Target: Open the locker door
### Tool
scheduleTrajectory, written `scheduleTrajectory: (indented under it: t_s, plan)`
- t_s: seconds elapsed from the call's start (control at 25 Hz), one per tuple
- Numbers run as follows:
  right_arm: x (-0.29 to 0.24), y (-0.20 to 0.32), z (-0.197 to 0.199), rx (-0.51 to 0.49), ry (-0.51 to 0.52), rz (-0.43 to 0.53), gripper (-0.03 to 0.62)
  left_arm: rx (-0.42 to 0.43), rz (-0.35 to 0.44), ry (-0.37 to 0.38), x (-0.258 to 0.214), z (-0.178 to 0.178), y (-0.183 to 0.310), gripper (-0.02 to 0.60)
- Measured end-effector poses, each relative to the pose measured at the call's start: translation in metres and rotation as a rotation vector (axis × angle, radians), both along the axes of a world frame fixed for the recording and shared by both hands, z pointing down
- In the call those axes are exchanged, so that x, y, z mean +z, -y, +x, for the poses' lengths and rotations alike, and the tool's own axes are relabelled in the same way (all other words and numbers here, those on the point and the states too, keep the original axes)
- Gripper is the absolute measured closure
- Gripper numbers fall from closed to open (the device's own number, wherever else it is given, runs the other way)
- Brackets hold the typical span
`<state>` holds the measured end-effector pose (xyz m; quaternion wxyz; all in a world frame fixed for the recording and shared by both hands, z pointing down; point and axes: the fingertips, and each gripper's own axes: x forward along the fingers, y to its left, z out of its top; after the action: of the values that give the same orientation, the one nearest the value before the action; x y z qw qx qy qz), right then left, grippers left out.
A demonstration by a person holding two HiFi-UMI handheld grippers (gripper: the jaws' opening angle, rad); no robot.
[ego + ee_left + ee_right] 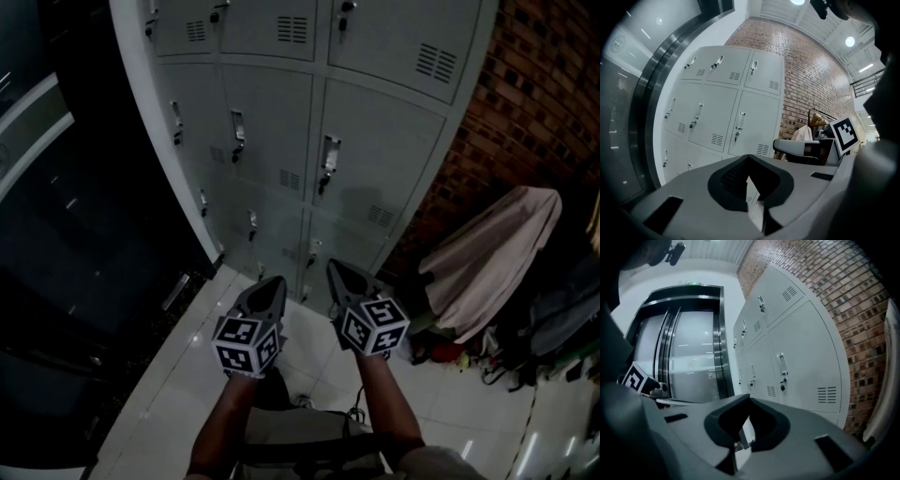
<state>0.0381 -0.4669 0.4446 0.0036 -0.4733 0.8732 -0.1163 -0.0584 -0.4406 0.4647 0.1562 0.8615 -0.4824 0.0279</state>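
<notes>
Left gripper (273, 285): near, left of centre, jaws closed together with nothing between them, pointing toward the lockers.
Right gripper (337, 272): just beside the left one and not touching it, jaws likewise pressed together and empty.
Locker door (380, 164): far, ahead of both grippers, in the middle row of the right column. It is closed, with its latch handle (327, 155) at its left edge, and neither gripper touches it.
Locker bank (272, 103): grey, every visible door closed.
Brick wall (548, 94): right of the bank.
Draped cloth (492, 258): right, beside that wall.
Floor (178, 375): pale glossy tiles.
</notes>
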Motion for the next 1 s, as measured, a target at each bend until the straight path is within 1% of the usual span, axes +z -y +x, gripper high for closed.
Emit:
scheduleTrajectory:
  t_s: [0.2,0.24,0.32,0.44,0.56,0.84,1.0]
  plan:
    - [-0.008,0.064,0.000,0.090,-0.046,0.022,0.557,0.028,0.006,-0.006,-0.005,-0.006,0.051,0.583]
    - [-0.010,0.077,0.000,0.102,-0.051,0.024,0.512,0.033,0.006,-0.008,-0.005,-0.007,0.061,0.583]
    - [-0.014,0.104,-0.002,0.125,-0.056,0.027,0.500,0.044,0.004,-0.007,-0.006,-0.010,0.080,0.583]
    - [-0.024,0.140,-0.005,0.166,-0.057,0.034,0.408,0.061,0.005,-0.005,-0.010,-0.015,0.105,0.583]
    - [-0.033,0.170,-0.008,0.204,-0.063,0.040,0.379,0.080,0.012,-0.005,-0.017,-0.019,0.128,0.583]
    - [-0.037,0.222,-0.011,0.283,-0.082,0.032,0.379,0.128,0.021,-0.001,-0.028,-0.029,0.165,0.583]
    - [-0.037,0.246,-0.003,0.366,-0.097,0.024,0.373,0.142,0.019,0.004,-0.026,-0.039,0.179,0.583]
